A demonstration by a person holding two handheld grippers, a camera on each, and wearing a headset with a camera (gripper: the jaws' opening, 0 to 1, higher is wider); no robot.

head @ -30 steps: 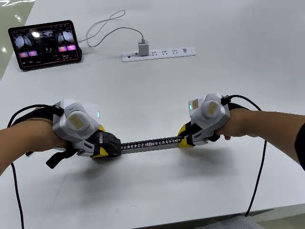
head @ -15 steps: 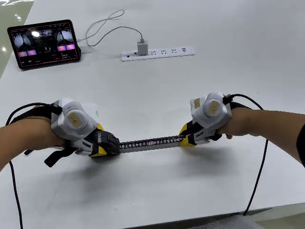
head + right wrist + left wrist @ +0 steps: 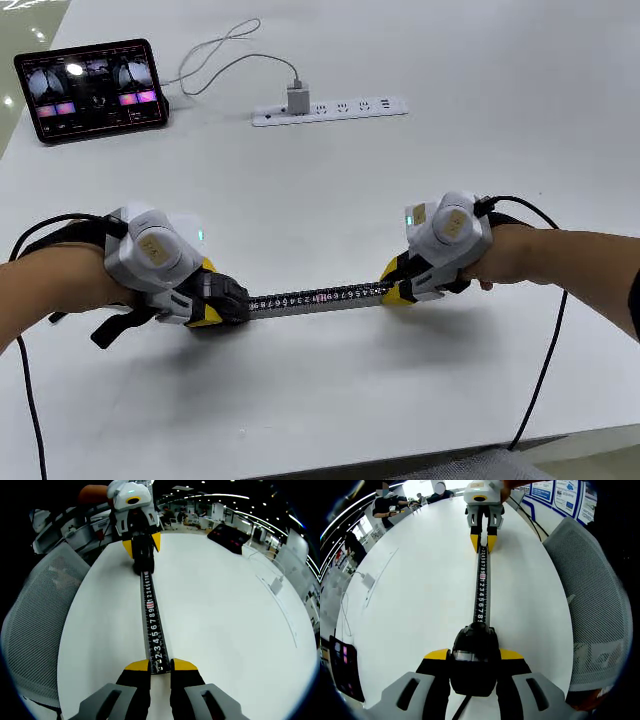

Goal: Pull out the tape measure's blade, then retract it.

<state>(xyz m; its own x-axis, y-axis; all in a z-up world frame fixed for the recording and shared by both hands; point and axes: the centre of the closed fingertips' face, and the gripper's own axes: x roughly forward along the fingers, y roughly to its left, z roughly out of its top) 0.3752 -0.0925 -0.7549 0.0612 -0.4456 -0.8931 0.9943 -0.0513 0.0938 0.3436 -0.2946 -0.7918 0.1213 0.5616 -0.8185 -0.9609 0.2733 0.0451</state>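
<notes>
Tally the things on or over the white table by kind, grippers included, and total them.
Grippers: 2 (left gripper, right gripper)
Tape measure: 1
Tablet: 1
Power strip: 1
Charger with its cable: 1
Total: 6

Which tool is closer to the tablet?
Left. The left tool, holding the tape measure case, sits below the tablet in the head view; the right tool, pinching the blade, lies farther away.
</notes>
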